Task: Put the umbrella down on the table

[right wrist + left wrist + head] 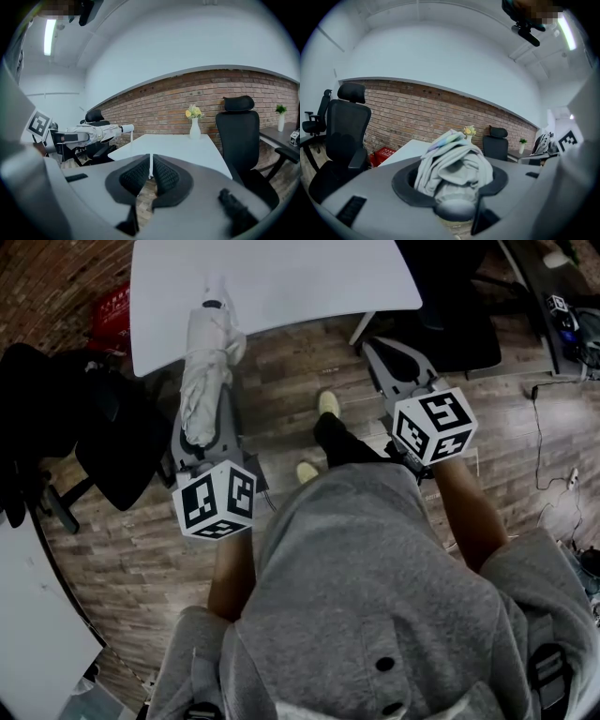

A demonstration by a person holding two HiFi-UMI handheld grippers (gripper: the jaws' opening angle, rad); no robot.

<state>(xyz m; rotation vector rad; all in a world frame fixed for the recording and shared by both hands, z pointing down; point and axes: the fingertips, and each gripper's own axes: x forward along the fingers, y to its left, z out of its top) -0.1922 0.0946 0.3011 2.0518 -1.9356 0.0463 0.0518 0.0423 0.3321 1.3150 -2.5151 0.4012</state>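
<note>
Umbrella (208, 371): folded, white, clamped in the left gripper (452, 185), its tip pointing past the fingers toward the near edge of the table (300, 282).
Left fingers (408, 188): apart, pressing the bundled fabric from both sides.
Right gripper (150, 164): fingers together, nothing between them.
Beyond the right fingers: table, then a vase of flowers (194, 123) and a black chair (239, 133).

Furled whitish umbrella (208, 362) — aloft, near level, tip over edge of white table (300, 277).
</note>
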